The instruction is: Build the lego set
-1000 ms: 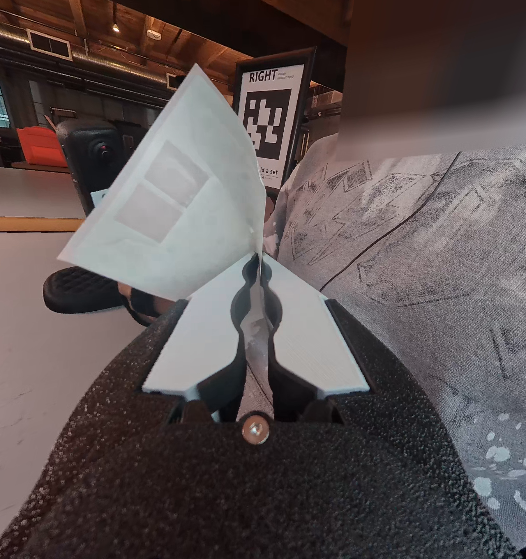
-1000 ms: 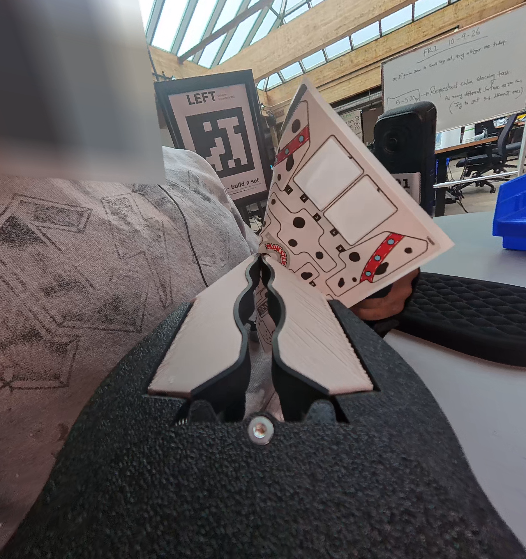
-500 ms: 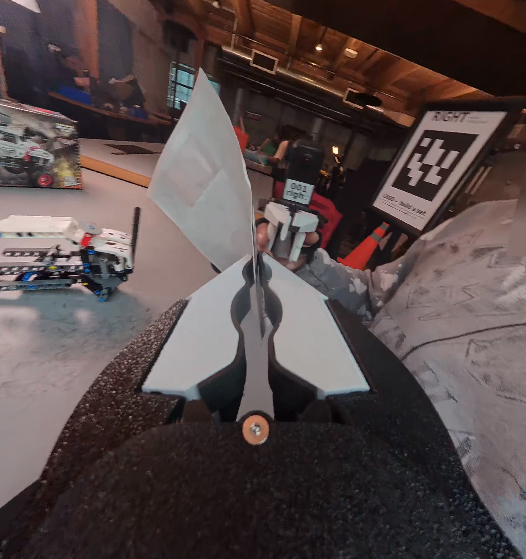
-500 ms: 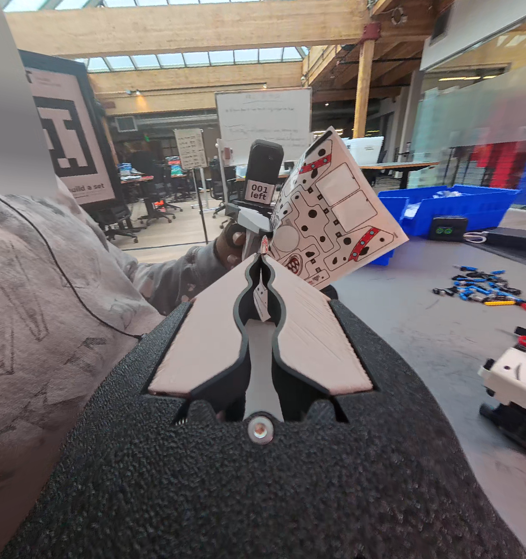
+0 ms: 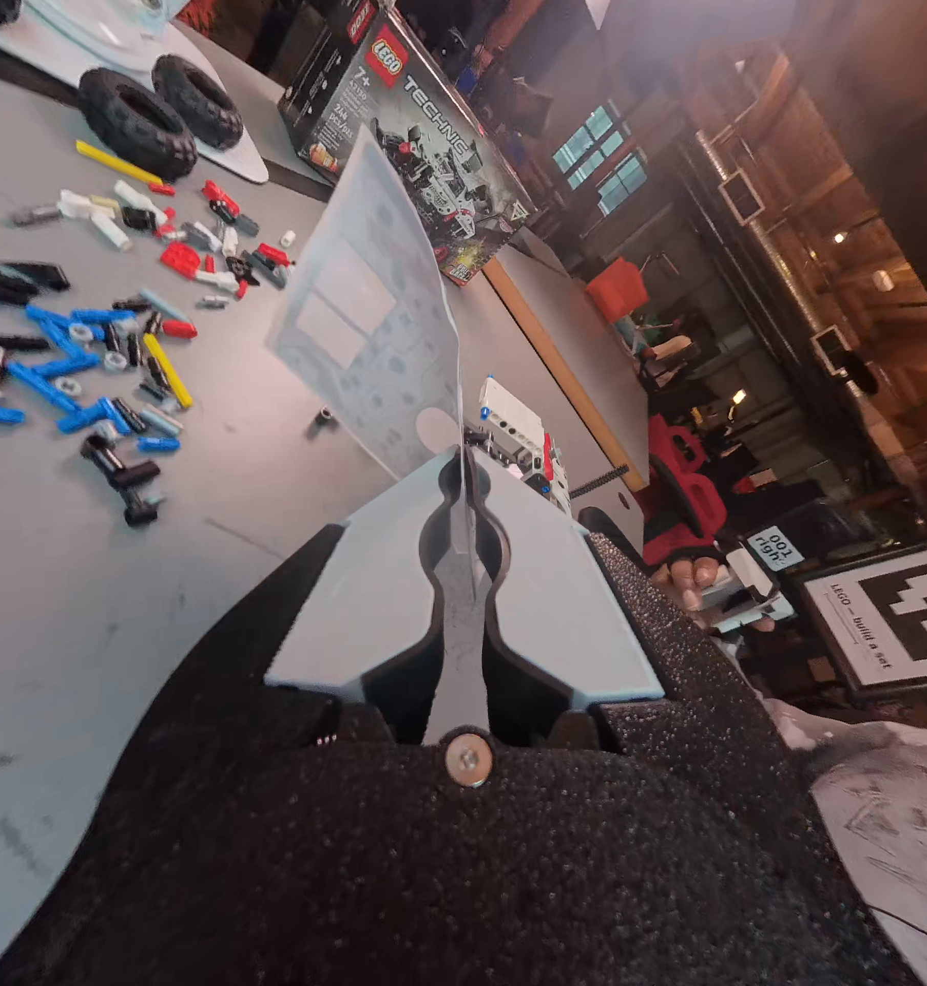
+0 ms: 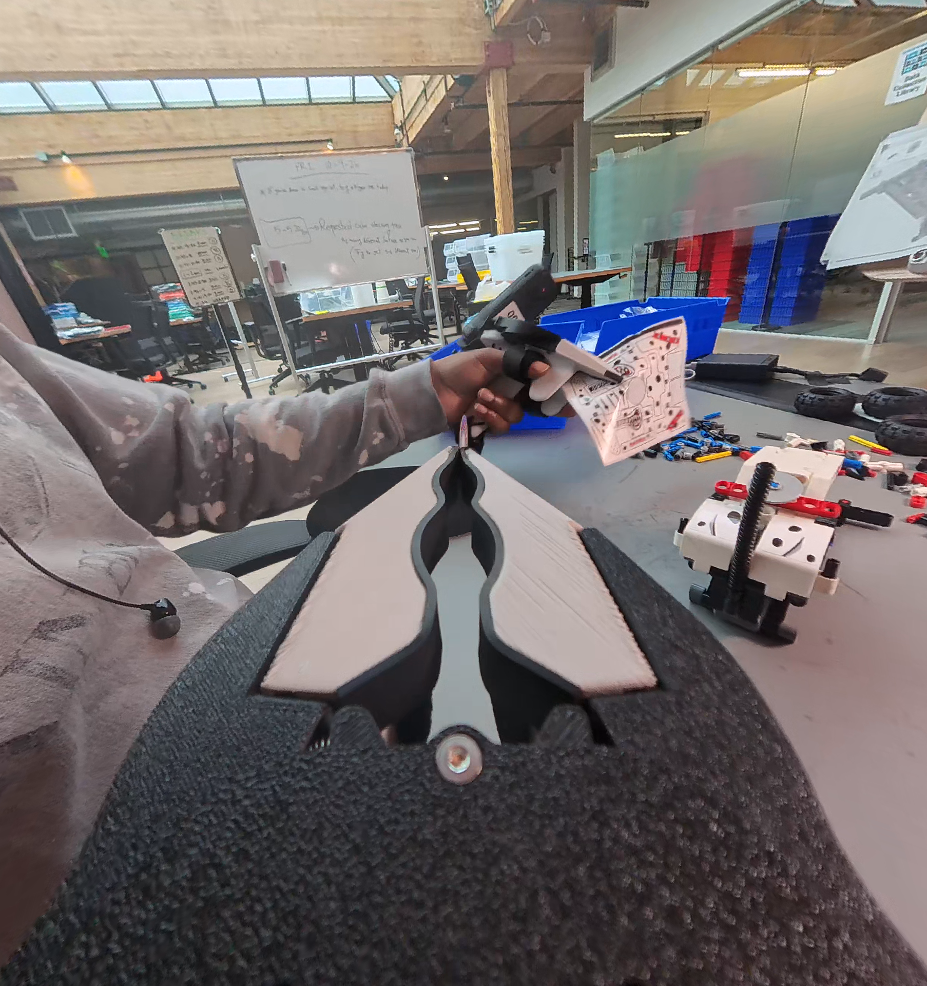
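Your left gripper [image 5: 462,459] is clamped on the corner of the sticker sheet [image 5: 368,320], which stands up from the fingertips and leans left, its pale back facing you. Just beyond the fingertips, partly hidden by the sheet, sits the white partly built model [image 5: 514,427] on the grey worktop [image 5: 130,560]. Off to the gripper's left lie the loose pieces [image 5: 104,341], blue, red, black, white and yellow. Farther ahead on the left rest 2 black tyres [image 5: 157,117], with the set's box [image 5: 413,144] beside them. To the right, your right gripper [image 5: 738,592] shows in a hand, blurred.
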### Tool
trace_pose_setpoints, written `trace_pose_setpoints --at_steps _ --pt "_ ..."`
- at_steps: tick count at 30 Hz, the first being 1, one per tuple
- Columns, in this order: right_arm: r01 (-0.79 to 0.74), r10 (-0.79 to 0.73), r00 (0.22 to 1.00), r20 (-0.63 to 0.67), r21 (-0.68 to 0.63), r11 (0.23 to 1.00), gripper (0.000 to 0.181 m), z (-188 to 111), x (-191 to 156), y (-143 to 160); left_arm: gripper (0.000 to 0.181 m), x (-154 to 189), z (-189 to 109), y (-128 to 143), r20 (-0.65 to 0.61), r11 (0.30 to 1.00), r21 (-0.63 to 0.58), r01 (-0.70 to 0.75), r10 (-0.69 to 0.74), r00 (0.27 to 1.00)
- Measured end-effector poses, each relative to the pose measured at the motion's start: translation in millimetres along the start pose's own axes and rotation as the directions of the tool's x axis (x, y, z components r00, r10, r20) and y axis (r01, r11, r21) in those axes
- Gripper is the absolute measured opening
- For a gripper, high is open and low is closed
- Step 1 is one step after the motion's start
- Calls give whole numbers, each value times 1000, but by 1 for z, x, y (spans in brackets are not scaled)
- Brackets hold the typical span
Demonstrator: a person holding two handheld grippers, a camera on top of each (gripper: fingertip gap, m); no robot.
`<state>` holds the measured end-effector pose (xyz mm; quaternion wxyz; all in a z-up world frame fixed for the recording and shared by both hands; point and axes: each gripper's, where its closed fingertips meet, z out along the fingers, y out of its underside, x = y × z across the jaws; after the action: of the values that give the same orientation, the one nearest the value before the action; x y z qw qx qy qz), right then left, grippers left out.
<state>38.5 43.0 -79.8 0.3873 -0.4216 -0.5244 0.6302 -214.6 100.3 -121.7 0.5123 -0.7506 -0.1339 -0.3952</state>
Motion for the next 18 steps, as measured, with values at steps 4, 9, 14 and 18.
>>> trace_pose_setpoints --at_steps 4,9,14,18 --pt "-16 16 1000 6 -7 1000 0 1 5 1 0 25 7 -60 29 984 44 -172 171 985" --pt "-25 25 1000 12 -20 999 0 6 9 7 0 -14 6 -175 220 959 248 -140 85 972" --pt "3 -4 999 -39 -36 999 0 1 19 13 0 -95 19 -216 248 921 379 85 -190 950" --pt "-41 40 998 -49 -15 999 0 -4 28 13 0 -136 42 -224 99 856 448 258 -334 937"
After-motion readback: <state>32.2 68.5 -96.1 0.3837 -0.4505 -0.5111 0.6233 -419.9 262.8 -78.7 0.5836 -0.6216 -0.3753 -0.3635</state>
